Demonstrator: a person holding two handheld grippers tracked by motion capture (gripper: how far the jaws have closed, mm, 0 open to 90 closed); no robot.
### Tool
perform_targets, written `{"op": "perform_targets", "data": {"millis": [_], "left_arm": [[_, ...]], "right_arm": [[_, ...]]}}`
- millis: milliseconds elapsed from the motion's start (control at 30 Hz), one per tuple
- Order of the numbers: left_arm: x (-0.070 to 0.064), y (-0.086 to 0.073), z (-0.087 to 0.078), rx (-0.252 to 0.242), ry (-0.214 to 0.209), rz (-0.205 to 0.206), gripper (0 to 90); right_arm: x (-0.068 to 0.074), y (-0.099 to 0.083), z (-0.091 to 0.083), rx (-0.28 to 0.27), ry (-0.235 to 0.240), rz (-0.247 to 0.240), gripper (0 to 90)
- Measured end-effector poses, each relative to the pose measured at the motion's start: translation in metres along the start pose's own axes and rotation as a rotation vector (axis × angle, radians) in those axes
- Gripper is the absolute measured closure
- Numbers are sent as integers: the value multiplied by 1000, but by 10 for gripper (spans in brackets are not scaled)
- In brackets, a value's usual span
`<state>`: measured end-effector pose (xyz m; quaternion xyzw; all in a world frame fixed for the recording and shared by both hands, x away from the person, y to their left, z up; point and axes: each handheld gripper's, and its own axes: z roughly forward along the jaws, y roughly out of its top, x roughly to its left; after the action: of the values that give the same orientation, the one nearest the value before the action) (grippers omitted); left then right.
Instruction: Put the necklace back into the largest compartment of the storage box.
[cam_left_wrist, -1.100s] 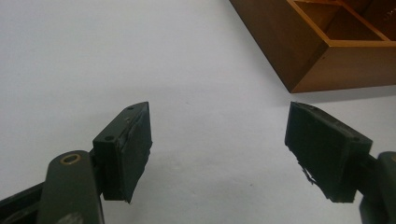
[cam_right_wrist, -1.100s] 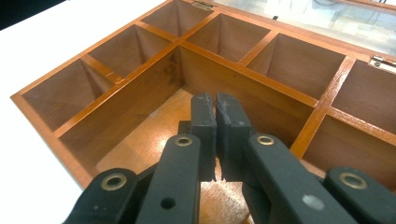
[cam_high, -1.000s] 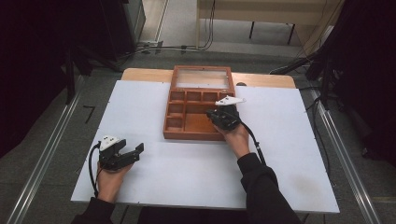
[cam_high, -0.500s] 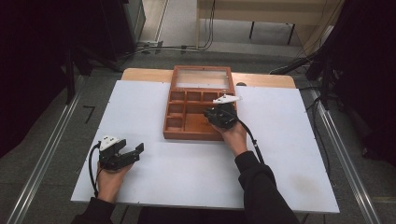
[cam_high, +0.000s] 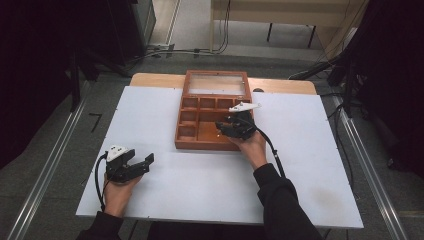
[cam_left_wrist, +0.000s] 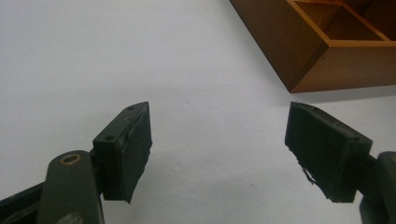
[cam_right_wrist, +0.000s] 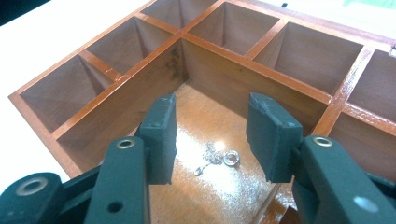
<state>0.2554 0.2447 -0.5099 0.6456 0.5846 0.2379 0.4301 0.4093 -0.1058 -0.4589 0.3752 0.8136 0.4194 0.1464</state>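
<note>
A brown wooden box (cam_high: 182, 122) with several compartments and an open glass lid stands at the table's far middle. My right gripper (cam_high: 226, 128) hovers over its large front compartment, held by a hand in a dark sleeve. Its jaws (cam_right_wrist: 212, 122) stand open above a small silver chain with a ring (cam_right_wrist: 220, 158) lying on the compartment floor, apart from both pads. My left gripper (cam_high: 146, 165) rests near the front left of the white table, open and holding nothing. Ahead of it (cam_left_wrist: 217, 135) lies bare table, with the box's corner (cam_left_wrist: 322, 56) at the upper right.
The white table top (cam_high: 310, 150) has bare surface left and right of the box and along the front edge. A black cable (cam_high: 274, 155) trails from the right gripper along the forearm. The box's smaller compartments (cam_right_wrist: 116, 46) look bare inside.
The right gripper has shifted only slightly over the box's large compartment. The left gripper has stayed where it was.
</note>
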Motion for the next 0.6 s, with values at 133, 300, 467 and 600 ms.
{"op": "perform_targets", "data": {"millis": [133, 300, 467, 600], "left_arm": [[0, 0, 0, 0, 1, 0, 233], [0, 0, 0, 0, 0, 0, 233], [0, 0, 0, 0, 0, 1, 233], [0, 0, 0, -1, 1, 2, 233]], "right_arm": [[1, -1, -3, -2, 8, 3, 454], [3, -3, -6, 2, 18, 0, 416], [3, -4, -8, 0, 19, 1, 383], [3, -5, -9, -1, 21, 5, 376]]}}
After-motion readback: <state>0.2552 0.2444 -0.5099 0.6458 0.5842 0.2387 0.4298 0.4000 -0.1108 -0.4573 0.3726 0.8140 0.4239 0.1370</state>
